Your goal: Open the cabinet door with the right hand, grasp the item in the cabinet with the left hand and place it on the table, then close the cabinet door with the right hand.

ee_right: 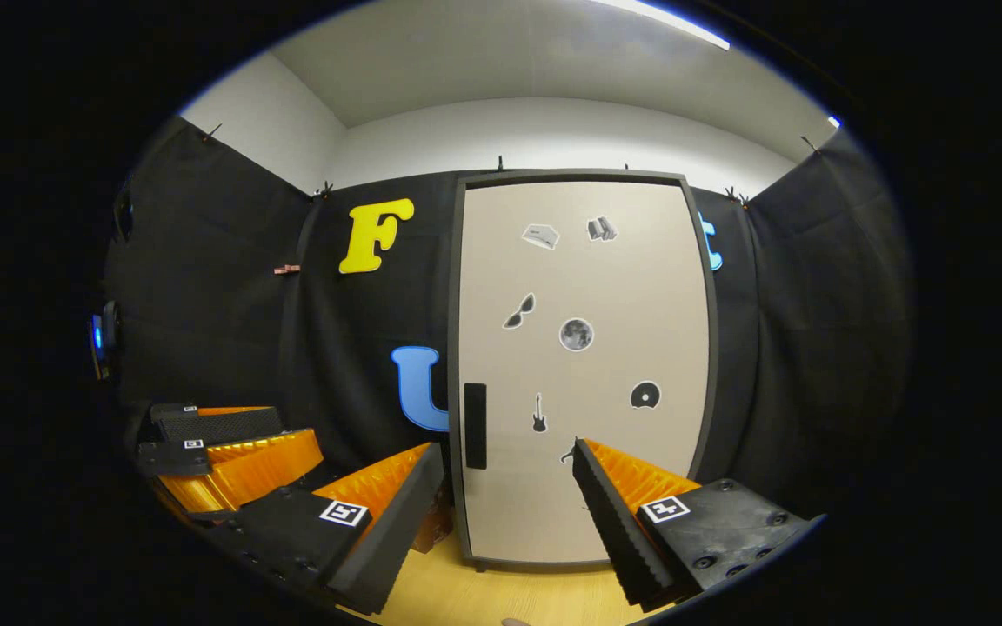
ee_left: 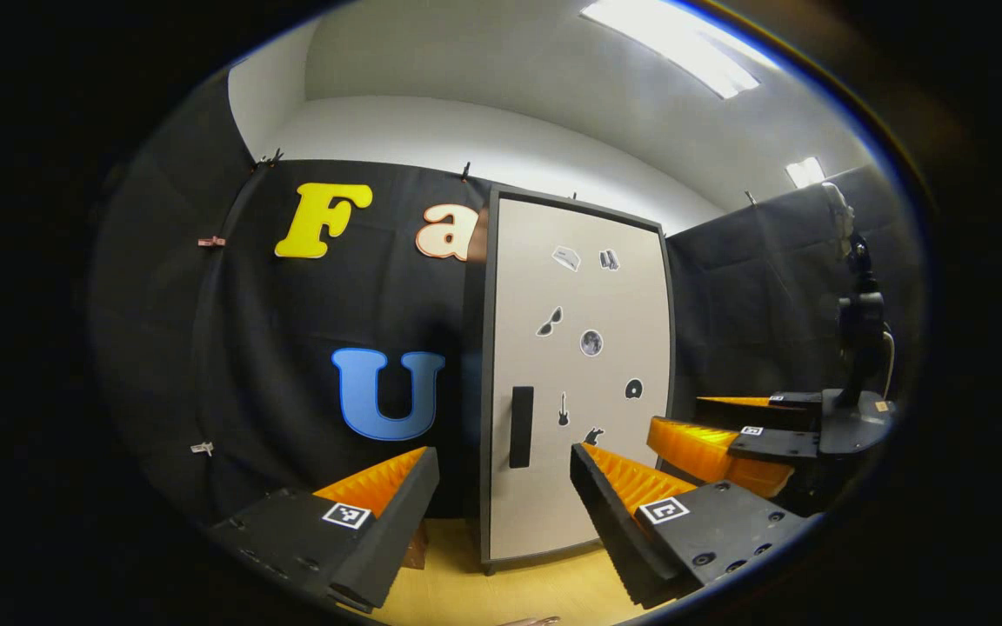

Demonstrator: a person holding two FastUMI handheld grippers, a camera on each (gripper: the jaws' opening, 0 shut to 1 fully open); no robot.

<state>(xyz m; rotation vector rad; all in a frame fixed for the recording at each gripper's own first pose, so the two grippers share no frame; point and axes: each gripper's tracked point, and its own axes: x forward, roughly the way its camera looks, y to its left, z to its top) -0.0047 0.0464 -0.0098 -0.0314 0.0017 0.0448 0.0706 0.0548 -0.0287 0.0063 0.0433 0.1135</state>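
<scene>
A tall cabinet [ee_left: 579,382] with a pale door in a dark frame stands on the wooden table, and its door [ee_right: 584,365] is closed. A dark vertical handle [ee_left: 521,427] sits near the door's left edge [ee_right: 475,426]. Small stickers dot the door. My left gripper [ee_left: 501,465] is open, short of the door, with the handle between its fingers' lines. My right gripper [ee_right: 508,461] is open too, in front of the door's lower part. The right gripper [ee_left: 727,435] also appears at the right of the left gripper view, and the left gripper [ee_right: 223,448] at the left of the right gripper view. The cabinet's inside is hidden.
The wooden table top [ee_left: 501,591] runs under the cabinet toward me. Black cloth walls [ee_right: 205,330] close the booth on three sides. A small brown object [ee_right: 433,522] sits low at the cabinet's left foot. A camera on a stand [ee_left: 858,330] rises at the right.
</scene>
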